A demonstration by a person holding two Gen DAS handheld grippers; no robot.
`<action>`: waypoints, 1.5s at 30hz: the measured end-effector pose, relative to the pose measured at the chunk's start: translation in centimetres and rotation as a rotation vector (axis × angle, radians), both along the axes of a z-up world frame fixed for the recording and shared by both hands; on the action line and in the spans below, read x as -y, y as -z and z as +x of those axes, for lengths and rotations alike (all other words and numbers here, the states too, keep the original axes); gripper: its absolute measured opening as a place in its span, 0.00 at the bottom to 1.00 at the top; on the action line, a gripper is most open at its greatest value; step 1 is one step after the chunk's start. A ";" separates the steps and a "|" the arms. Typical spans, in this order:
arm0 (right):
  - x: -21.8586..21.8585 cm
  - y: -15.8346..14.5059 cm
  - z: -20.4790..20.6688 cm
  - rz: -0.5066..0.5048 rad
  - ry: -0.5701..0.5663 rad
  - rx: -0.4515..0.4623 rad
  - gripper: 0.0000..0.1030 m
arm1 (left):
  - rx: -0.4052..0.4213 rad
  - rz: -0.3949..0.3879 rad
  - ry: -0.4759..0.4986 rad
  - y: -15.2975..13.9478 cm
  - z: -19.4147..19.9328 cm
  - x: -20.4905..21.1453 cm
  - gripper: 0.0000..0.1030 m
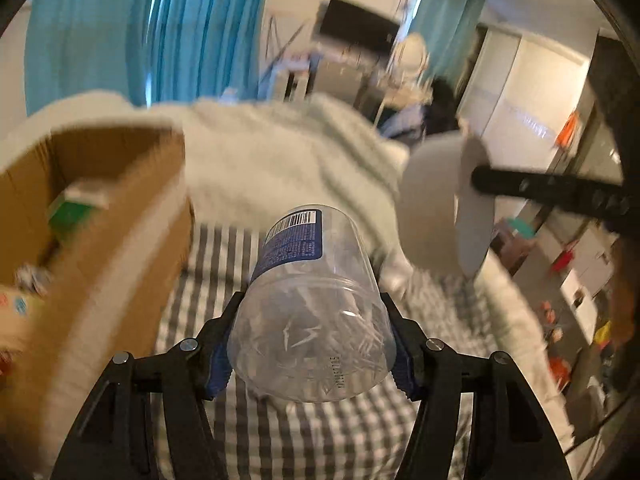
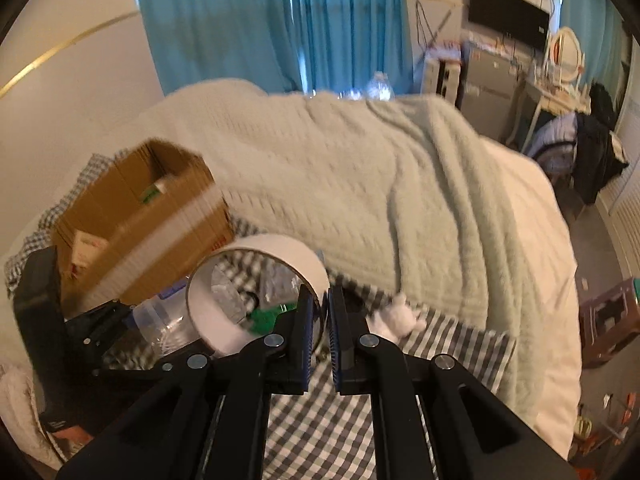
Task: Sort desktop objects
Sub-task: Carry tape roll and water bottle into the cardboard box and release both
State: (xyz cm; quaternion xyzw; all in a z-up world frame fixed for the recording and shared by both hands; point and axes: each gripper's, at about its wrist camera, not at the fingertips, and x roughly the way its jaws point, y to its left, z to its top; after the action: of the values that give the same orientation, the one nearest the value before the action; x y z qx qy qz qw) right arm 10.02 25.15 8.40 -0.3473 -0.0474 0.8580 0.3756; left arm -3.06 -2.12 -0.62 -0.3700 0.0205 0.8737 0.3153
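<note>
A green-and-white carton [image 1: 74,208] is seen inside the cardboard box [image 1: 132,216]. Right of the box, a clear jar [image 1: 312,300] is clamped between the left gripper [image 1: 312,356] jaws; a white tape roll's [image 2: 256,292] wall is pinched by the nearly closed right gripper [image 2: 320,320] jaws.

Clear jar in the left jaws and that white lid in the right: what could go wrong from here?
1. The left gripper holds the clear jar only near its base, so the smooth plastic may tip or slip out.
2. The right gripper pinches the white lid by its thin rim; it could twist loose.
3. The cardboard box already holds items, so dropped pieces might bounce off them.
</note>
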 end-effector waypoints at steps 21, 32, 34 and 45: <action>6.4 0.4 -19.4 -0.136 -0.198 -0.034 0.07 | -0.129 -0.078 -0.532 -6.9 -5.9 16.9 0.63; 7.4 -0.5 -18.9 -0.029 -0.177 -0.065 0.67 | -0.222 -0.134 -0.540 -7.6 -2.9 15.7 0.96; 7.4 -1.5 -17.6 -0.030 -0.164 -0.085 0.67 | -0.216 -0.126 -0.508 -8.1 -2.4 14.8 0.96; 2.1 -1.9 -5.3 -0.006 0.078 -0.079 0.70 | -0.068 -0.071 -0.166 -6.0 2.9 4.5 0.97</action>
State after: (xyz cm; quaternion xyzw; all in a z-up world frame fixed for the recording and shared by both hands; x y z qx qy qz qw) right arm 4.76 23.08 10.30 -0.3159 -0.0162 0.8559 0.4092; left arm -0.16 -6.58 5.36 -0.3515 0.0314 0.9076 0.2274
